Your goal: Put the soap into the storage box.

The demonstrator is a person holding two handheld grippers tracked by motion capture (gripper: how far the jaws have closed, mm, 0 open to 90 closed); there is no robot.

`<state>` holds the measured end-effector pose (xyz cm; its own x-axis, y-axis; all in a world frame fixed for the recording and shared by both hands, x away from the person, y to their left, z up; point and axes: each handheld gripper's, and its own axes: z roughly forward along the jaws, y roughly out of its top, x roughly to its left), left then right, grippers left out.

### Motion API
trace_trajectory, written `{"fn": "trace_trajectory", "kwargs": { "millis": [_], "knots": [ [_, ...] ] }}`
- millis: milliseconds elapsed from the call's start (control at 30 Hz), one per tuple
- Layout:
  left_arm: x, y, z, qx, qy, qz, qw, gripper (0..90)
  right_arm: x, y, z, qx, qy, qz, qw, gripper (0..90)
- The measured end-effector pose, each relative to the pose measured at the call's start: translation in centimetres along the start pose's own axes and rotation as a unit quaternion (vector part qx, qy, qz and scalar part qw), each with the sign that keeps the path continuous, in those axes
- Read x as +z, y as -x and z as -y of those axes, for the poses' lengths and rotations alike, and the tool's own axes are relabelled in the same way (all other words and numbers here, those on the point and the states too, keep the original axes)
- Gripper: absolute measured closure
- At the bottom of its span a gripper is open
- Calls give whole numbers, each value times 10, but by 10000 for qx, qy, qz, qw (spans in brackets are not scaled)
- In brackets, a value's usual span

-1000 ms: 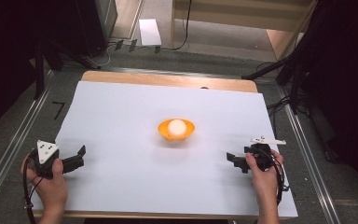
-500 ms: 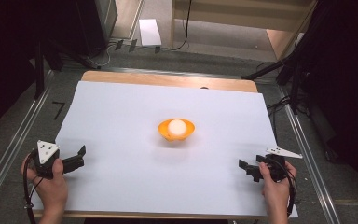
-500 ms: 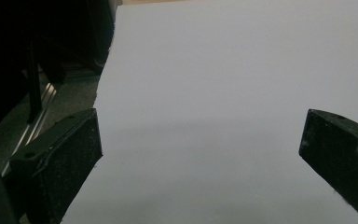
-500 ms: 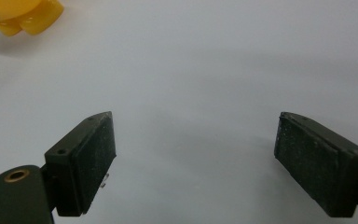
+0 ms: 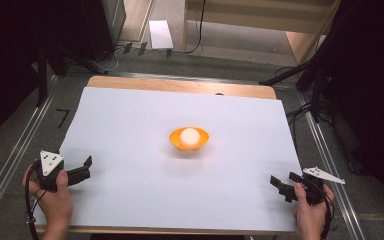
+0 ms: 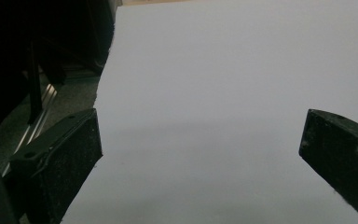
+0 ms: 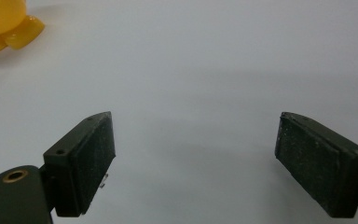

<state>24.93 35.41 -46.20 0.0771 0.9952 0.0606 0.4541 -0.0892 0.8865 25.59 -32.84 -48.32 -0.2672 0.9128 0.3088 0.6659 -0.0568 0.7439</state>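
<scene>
Left claw point(image 5: 82, 167) sits near the front-left corner of the white tabletop point(image 5: 130, 130), held low in the person's left hand point(image 5: 55, 197), its jaws spread wide with nothing between them. From the left gripper view, the left claw's two black jaws stand far apart over bare white surface, the left one hanging at the sheet's edge beside a dark metal rail point(image 6: 37, 121). Right claw point(image 5: 282, 184) rests near the front-right corner, gripped by the right hand point(image 5: 310, 215), and its jaws are likewise spread and empty. An orange bowl point(image 5: 189, 141) stands in the middle of the tabletop, well apart from both claws, with a pale ball point(image 5: 190, 135) lying inside it. Seen from the right gripper view, the bowl appears at the upper left corner, far beyond the open jaws.
</scene>
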Motion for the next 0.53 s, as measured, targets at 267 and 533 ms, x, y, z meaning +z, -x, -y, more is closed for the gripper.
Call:
{"fn": "trace_trajectory", "kwargs": {
  "millis": [267, 533],
  "knots": [
    [0, 0, 0, 4, 10, 1, 10000, 0, -11, 12, 12, 128, 380, 68, 9992, 124],
    [0, 0, 0, 12, -40, -7, 10000, 0, -15, 13, 17, 134, 821, -94, 9965, 122]
  ]
}}
